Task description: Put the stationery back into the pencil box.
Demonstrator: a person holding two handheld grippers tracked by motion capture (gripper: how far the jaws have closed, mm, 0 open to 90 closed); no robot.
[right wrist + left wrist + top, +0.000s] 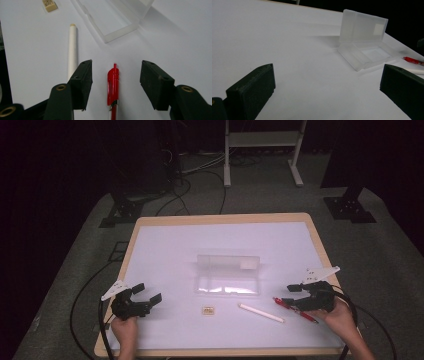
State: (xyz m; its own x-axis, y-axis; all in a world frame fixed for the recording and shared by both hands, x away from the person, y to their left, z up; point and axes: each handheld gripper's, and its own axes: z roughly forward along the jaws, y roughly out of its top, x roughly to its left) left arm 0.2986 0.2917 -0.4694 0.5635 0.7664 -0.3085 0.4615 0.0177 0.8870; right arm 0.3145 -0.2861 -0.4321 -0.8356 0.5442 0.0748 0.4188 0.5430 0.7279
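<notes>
Jaws of the right gripper [115, 82] spread wide either side of a glossy red pen [113, 85] lying flat on the matte white table [165, 250], not touching it; a slim white stick [72, 47] lies at 11 o'clock. Beyond, at 12, sits an open clear plastic box [228, 275], lid upright, and a small tan eraser [208, 310] with unreadable print. Left gripper [148, 293] likewise spread, empty, at the table's 8 o'clock.

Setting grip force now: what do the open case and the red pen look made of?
The case looks like rigid clear plastic, slightly frosted: the table shows through its walls and raised lid. The red pen looks like glossy hard plastic, from its sheen, with a silvery, possibly metal, lower part.
</notes>
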